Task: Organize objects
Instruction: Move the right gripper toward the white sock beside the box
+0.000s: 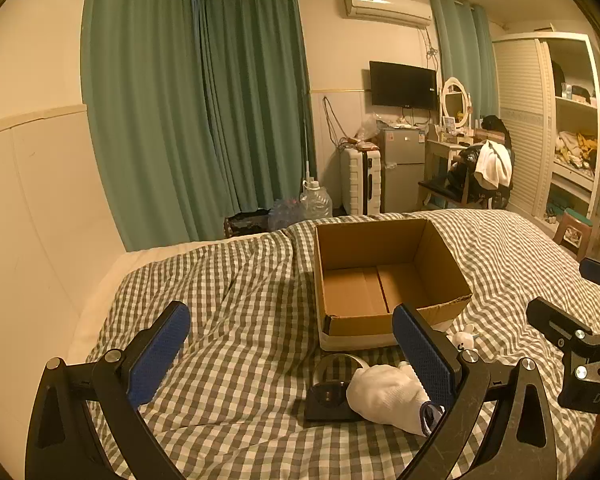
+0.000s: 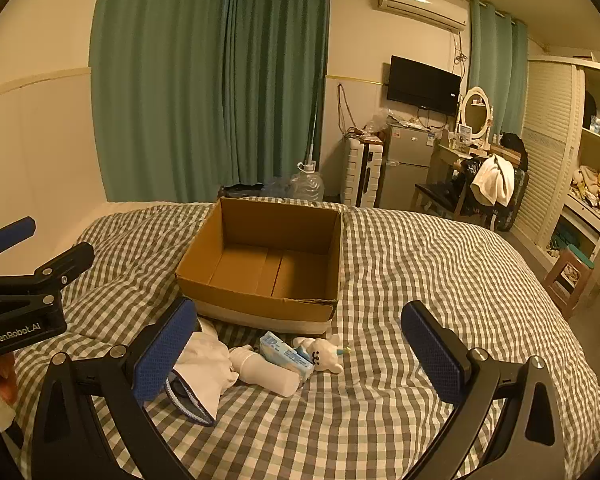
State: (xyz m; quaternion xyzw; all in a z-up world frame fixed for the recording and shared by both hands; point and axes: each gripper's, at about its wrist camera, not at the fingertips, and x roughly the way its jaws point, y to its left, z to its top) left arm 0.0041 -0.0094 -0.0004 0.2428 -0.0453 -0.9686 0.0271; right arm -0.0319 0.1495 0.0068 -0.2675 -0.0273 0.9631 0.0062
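Note:
An open, empty cardboard box (image 1: 388, 280) (image 2: 268, 264) sits on the checked bedcover. In front of it lie a white sock with a blue cuff (image 1: 388, 396) (image 2: 204, 372), a white bottle (image 2: 266, 370), a light blue packet (image 2: 286, 356), a small white plush toy (image 2: 322, 354) (image 1: 466, 338) and a black tape dispenser (image 1: 332, 392). My left gripper (image 1: 292, 356) is open and empty above the bed, left of the sock. My right gripper (image 2: 300, 352) is open and empty, hovering over the small items.
The checked bedcover (image 2: 420, 272) is rumpled at the left (image 1: 228, 288). Green curtains (image 1: 196, 112), a suitcase (image 1: 360, 182), a small fridge (image 2: 406, 168), a chair with clothes (image 2: 488, 188) and a wardrobe (image 1: 560, 128) stand beyond the bed.

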